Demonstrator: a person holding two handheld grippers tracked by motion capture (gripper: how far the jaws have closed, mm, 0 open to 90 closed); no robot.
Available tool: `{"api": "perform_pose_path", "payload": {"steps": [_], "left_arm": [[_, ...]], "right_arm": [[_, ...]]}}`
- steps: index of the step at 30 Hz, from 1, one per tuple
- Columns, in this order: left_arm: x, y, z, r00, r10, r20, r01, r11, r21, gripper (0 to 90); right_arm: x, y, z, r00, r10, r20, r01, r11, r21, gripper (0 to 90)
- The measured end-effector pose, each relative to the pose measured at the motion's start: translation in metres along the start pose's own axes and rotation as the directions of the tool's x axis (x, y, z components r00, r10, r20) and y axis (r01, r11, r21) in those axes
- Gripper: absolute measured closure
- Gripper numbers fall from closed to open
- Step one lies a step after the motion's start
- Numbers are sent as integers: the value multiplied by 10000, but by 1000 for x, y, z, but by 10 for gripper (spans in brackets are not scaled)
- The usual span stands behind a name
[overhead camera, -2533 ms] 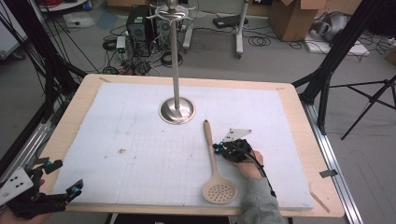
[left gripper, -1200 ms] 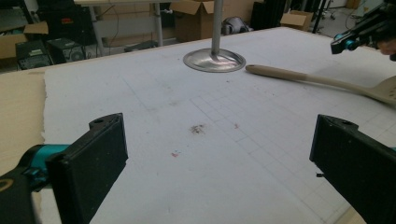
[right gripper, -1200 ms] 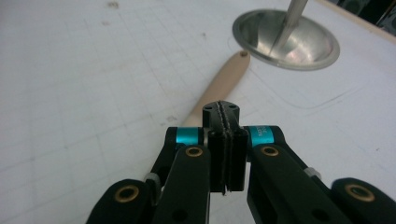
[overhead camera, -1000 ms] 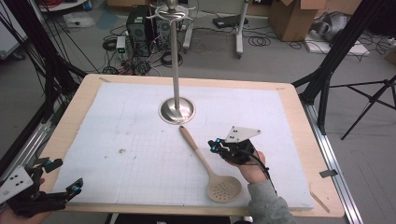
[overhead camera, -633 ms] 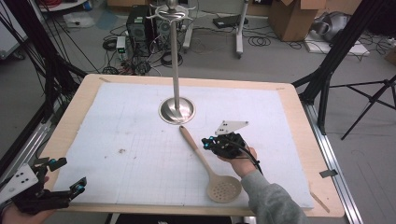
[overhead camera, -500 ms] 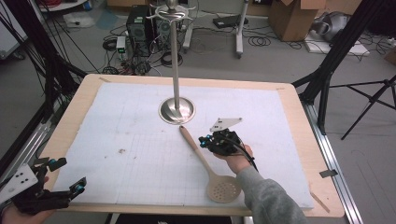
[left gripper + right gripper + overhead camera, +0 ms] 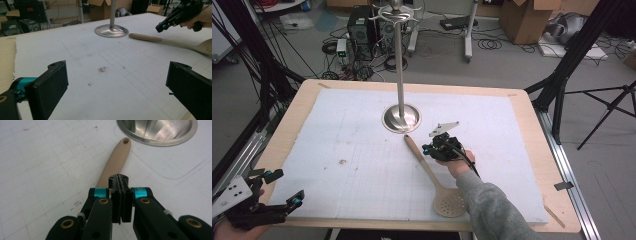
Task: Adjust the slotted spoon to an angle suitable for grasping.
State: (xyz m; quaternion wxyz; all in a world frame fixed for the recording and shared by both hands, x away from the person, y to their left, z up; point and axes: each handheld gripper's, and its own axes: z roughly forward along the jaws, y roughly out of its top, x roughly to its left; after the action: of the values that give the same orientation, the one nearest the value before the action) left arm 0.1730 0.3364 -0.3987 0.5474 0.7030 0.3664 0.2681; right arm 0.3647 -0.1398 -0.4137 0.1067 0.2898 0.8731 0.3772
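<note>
A tan wooden slotted spoon [image 7: 427,167] lies flat on the white mat, its handle end close to the round base of a metal utensil stand [image 7: 402,119]. My right gripper [image 7: 426,149] hovers over the upper handle, jaws shut with nothing between them. In the right gripper view the closed jaws [image 7: 118,178] sit just above the spoon handle [image 7: 116,157], whose hanging hole points at the stand base [image 7: 160,132]. My left gripper [image 7: 286,186] rests open at the table's near left corner. Its view shows wide-apart jaws [image 7: 117,85], the spoon [image 7: 162,41] and the right gripper [image 7: 175,16] beyond.
The stand's tall pole [image 7: 400,60] rises from mid-table to a hooked top. A small dark stain [image 7: 343,161] marks the mat. A wooden border [image 7: 532,130] frames the mat. Tripod legs, cables and boxes lie on the floor behind.
The spoon's handle swung left toward the stand base. My right gripper then slid along the handle toward the stand. The left gripper barely moved.
</note>
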Motion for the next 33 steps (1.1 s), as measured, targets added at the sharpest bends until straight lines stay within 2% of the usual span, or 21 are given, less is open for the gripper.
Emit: {"api": "perform_pose_path", "payload": {"steps": [10, 17, 21, 26, 33], "left_arm": [[1, 0, -1, 10000, -26, -29, 26, 10000, -10, 45], [0, -1, -1, 10000, -12, -35, 12, 10000, 13, 45], [0, -1, -1, 10000, -5, -36, 5, 10000, 29, 45], [0, -1, -1, 10000, -8, -40, 8, 10000, 24, 45], [0, -1, -2, 10000, -41, -63, 41, 10000, -19, 45]], "right_arm": [[2, -1, 14, 9999, -44, -156, 52, 9987, 515, 900], [2, -2, 17, 9993, -42, -363, 66, 9979, 647, 900], [5, 1, 18, 9975, -302, -640, 347, 9969, 701, 900], [12, 8, 22, 9903, -921, -1041, 1010, 9914, 835, 900], [19, 13, 24, 9806, -1578, -1159, 1689, 9813, 924, 900]]}}
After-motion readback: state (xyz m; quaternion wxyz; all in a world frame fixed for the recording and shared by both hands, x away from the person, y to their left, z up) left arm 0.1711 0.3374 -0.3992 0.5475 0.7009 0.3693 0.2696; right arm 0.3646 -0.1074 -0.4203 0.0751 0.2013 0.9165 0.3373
